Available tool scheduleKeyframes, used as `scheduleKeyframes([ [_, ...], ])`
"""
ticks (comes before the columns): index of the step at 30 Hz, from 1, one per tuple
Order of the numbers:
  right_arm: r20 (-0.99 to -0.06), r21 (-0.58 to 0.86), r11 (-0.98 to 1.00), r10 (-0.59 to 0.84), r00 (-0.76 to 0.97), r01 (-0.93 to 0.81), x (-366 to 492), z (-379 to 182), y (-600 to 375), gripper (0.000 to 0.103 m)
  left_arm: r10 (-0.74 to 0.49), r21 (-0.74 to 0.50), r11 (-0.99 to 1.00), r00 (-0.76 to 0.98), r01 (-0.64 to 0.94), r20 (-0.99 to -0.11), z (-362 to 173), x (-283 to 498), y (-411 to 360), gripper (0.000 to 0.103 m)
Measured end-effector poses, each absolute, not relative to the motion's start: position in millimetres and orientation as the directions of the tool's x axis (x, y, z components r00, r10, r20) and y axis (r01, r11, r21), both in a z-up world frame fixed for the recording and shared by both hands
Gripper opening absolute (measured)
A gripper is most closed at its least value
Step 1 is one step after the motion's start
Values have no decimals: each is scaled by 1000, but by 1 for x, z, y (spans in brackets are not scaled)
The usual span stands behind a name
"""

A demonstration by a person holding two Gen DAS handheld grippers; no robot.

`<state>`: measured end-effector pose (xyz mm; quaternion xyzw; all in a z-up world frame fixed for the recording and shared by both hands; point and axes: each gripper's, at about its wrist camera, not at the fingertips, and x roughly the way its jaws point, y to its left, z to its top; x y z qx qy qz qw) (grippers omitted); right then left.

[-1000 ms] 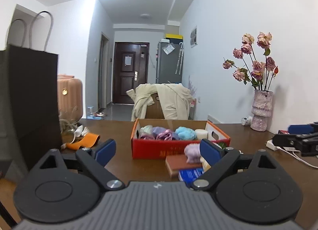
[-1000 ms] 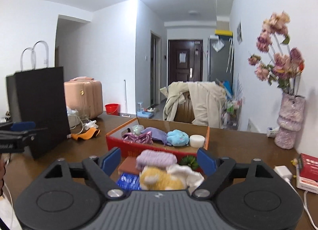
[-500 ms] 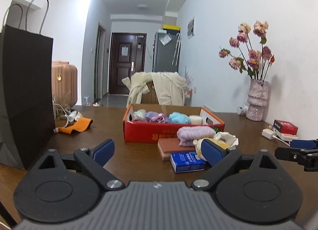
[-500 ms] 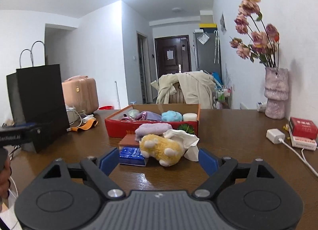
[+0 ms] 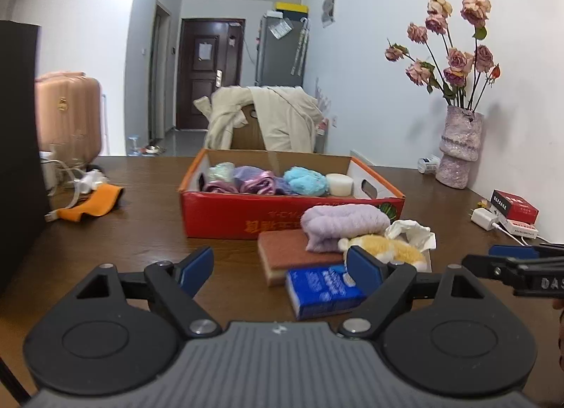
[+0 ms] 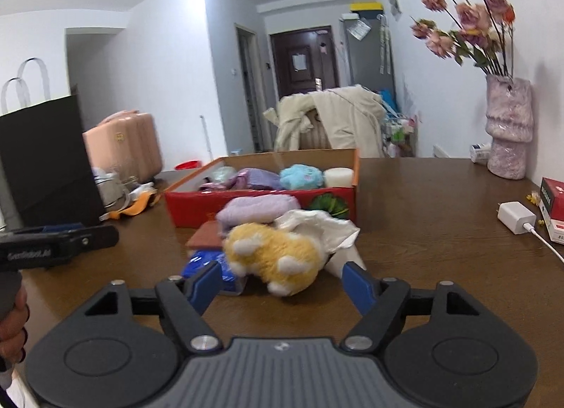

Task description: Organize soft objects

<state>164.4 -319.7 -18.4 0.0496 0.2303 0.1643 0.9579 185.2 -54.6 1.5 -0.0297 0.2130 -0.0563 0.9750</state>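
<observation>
A red cardboard box (image 5: 246,221) (image 6: 197,207) on the brown table holds several soft items. In front of it lie a lilac towel (image 5: 345,224) (image 6: 257,208), a yellow plush toy (image 5: 384,245) (image 6: 275,256), a white crumpled tissue (image 5: 412,233) (image 6: 317,228), a brown sponge (image 5: 292,249) and a blue tissue pack (image 5: 324,288) (image 6: 202,263). My left gripper (image 5: 278,267) is closing low over the table, with the blue pack near its right finger, untouched. My right gripper (image 6: 282,282) is closing just short of the plush toy, pads apart from it.
A black paper bag (image 5: 17,143) (image 6: 46,161) stands at the left. An orange strap and white cables (image 5: 91,201) lie beside it. At the right are a vase of dried roses (image 5: 458,150), a red packet (image 5: 514,205) and a white charger (image 6: 514,217). A coat-draped chair (image 5: 268,119) stands behind the table.
Both grippers have dropped toward the table and come nearer to the pile in front of the box. Their jaws have narrowed a little.
</observation>
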Motion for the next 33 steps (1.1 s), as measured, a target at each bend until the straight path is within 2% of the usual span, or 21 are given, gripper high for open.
scheduleKeyframes([
  [7, -464, 220, 952, 296, 835, -215, 229, -27, -336, 68, -161, -111, 986, 866, 122, -473, -15, 246, -72, 78],
  [15, -533, 243, 950, 301, 791, -198, 286, -50, -343, 58, -272, -165, 962, 834, 219, -479, -18, 279, -102, 78],
  [18, -549, 265, 943, 320, 772, -202, 297, -59, -347, 55, -294, -141, 956, 839, 258, -459, -16, 281, -113, 78],
  [19, -553, 270, 941, 325, 767, -203, 299, -61, -348, 52, -281, -122, 960, 846, 254, -453, -15, 282, -114, 78],
  [22, -563, 272, 938, 336, 755, -215, 304, -66, -349, 24, -229, -116, 973, 852, 197, -471, -20, 289, -106, 78],
  [27, -530, 295, 932, 343, 775, -210, 301, -64, -358, 20, -201, -122, 979, 845, 162, -495, -26, 289, -100, 78],
  [33, -421, 301, 922, 356, 834, -242, 284, -38, -364, 19, -229, -139, 973, 850, 184, -475, -24, 278, -97, 78],
])
